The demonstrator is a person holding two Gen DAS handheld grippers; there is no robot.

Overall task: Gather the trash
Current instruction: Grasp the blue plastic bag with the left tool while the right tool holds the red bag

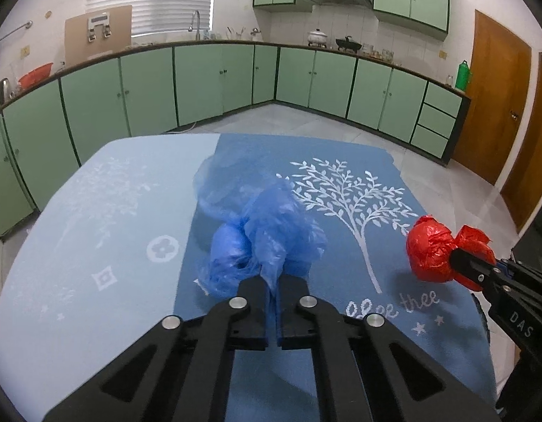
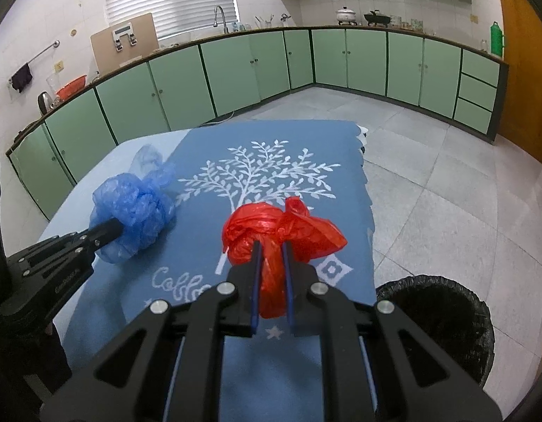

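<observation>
Left wrist view: left tool [image 1: 271, 281] pressed together on a pinch of blue plastic bag [image 1: 260, 232], bag bunched on the blue tree-print cloth [image 1: 341, 154] over the worktop, just beyond the fingertips. Right wrist view: right tool [image 2: 271, 249] pinching red plastic bag [image 2: 281, 228] between blue-lined fingers [image 2: 256, 281], knotted bundle at the tips, near the cloth's right edge. Black-lined trash bin [image 2: 443, 320] on the floor, near right, beside the worktop. Green cabinets [image 2: 236, 66] far behind.
</observation>
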